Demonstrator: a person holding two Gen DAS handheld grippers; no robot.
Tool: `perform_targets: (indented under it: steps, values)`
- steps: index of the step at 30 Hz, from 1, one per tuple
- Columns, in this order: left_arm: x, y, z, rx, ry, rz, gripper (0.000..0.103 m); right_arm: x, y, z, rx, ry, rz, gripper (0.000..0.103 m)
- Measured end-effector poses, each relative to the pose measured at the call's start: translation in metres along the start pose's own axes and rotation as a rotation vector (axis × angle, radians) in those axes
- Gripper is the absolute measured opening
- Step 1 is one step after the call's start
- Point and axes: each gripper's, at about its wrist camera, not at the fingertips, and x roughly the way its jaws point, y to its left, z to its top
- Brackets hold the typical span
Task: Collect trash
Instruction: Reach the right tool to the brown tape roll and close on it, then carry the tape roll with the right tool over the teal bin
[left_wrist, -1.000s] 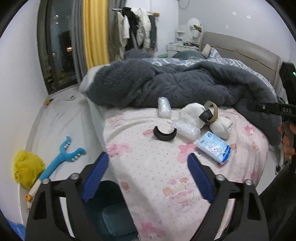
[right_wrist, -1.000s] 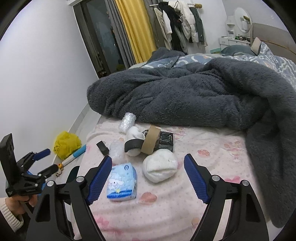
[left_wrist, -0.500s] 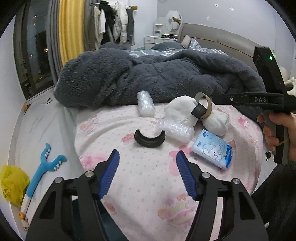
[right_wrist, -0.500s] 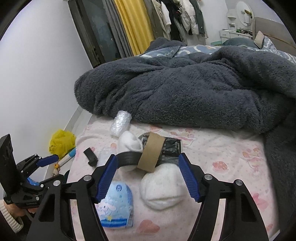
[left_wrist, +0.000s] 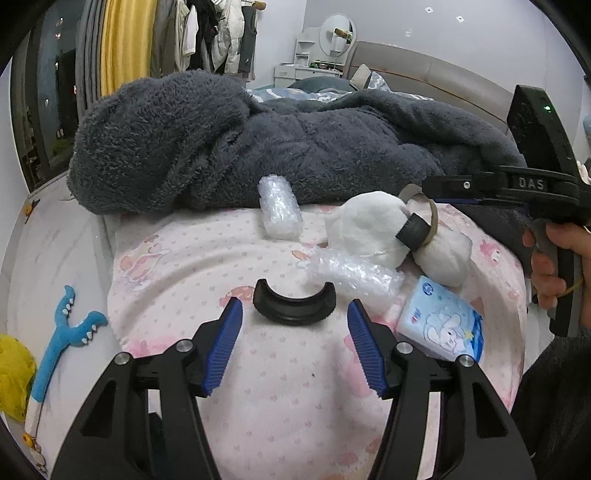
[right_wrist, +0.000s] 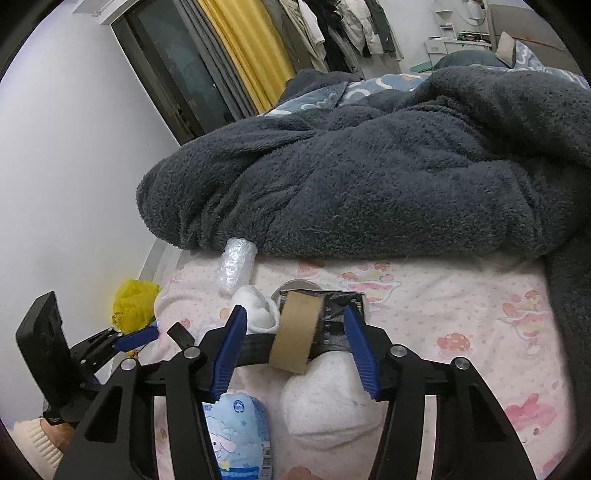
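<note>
On the pink sheet lies a black half ring (left_wrist: 294, 314), right at the tips of my left gripper (left_wrist: 294, 305), whose jaws are closing without touching it. My right gripper (right_wrist: 294, 312) hovers over a cardboard tape ring (right_wrist: 295, 332) joined to a black band (right_wrist: 255, 349). Its jaws are closing with the ring between the pads, and no pressing shows. Around them lie two white wads (right_wrist: 328, 402) (left_wrist: 365, 225), a bubble-wrap roll (left_wrist: 279, 210), crumpled wrap (left_wrist: 351, 275) and a blue tissue pack (left_wrist: 441, 325).
A dark grey fleece blanket (left_wrist: 295, 147) is heaped just behind the items. On the floor to the left lie a blue toy (left_wrist: 62, 343) and a yellow bag (left_wrist: 11, 373). A hand (left_wrist: 554, 266) holds the right gripper at the bed's right edge.
Both grippers came forward and down toward the items and their jaws narrowed. The half ring now lies at the left fingertips, and the tape ring sits between the right pads.
</note>
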Motion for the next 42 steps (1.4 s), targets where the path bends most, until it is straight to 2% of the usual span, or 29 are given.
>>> perform_targets:
  steps: [3,10,12,17,35,42]
  values:
    - [0.007,-0.001,0.001,0.006,0.012,-0.006,0.061,0.005,0.002,0.001,0.009,0.01,0.006,0.054]
    - [0.019,-0.002,0.003,0.017,0.033,-0.007,0.058,0.02,-0.001,0.002,0.036,0.051,-0.024,0.035]
    - [0.02,0.0,0.003,0.006,0.037,-0.005,0.052,0.022,0.003,0.002,0.019,0.052,-0.028,0.031]
    - [0.021,0.004,0.005,-0.016,0.044,-0.018,0.051,0.019,0.012,0.003,-0.037,0.042,-0.043,0.021]
    - [0.001,0.001,0.005,-0.023,0.006,-0.016,0.049,-0.009,0.038,0.019,-0.142,-0.044,-0.128,0.021]
    - [-0.007,0.014,0.0,-0.057,0.016,0.027,0.048,-0.01,0.056,0.023,-0.164,-0.062,-0.11,0.021]
